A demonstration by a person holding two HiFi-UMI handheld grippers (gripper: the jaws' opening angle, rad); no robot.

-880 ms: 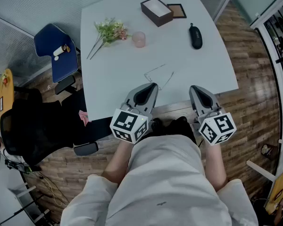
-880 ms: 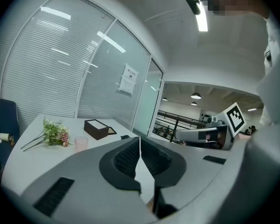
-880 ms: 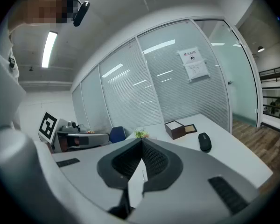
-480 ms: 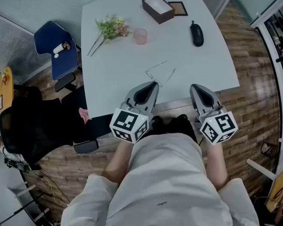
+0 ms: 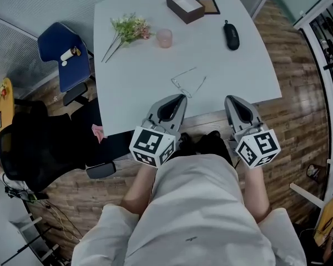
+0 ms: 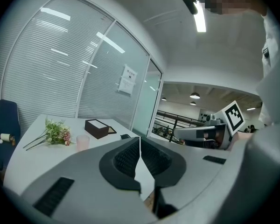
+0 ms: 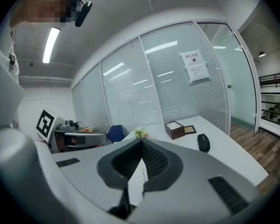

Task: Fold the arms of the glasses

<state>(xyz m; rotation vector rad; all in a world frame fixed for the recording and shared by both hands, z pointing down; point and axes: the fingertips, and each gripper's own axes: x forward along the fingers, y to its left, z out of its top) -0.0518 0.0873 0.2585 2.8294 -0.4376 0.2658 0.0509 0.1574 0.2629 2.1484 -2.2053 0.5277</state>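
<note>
The thin wire-framed glasses lie on the white table near its front edge, arms spread open. My left gripper hovers at the table's near edge, just short of the glasses and slightly to their left. It is shut with nothing in it; the left gripper view shows its pads touching. My right gripper is off to the right of the glasses, over the table's edge, also shut and empty, as the right gripper view shows. In both gripper views the jaws hide the glasses.
Far side of the table: a flower sprig, a pink cup, a dark open box with its lid, and a black case. A blue chair and a black chair stand on the left.
Both grippers stay where they were at the table's near edge, still shut. Only the head view has shifted a little.
</note>
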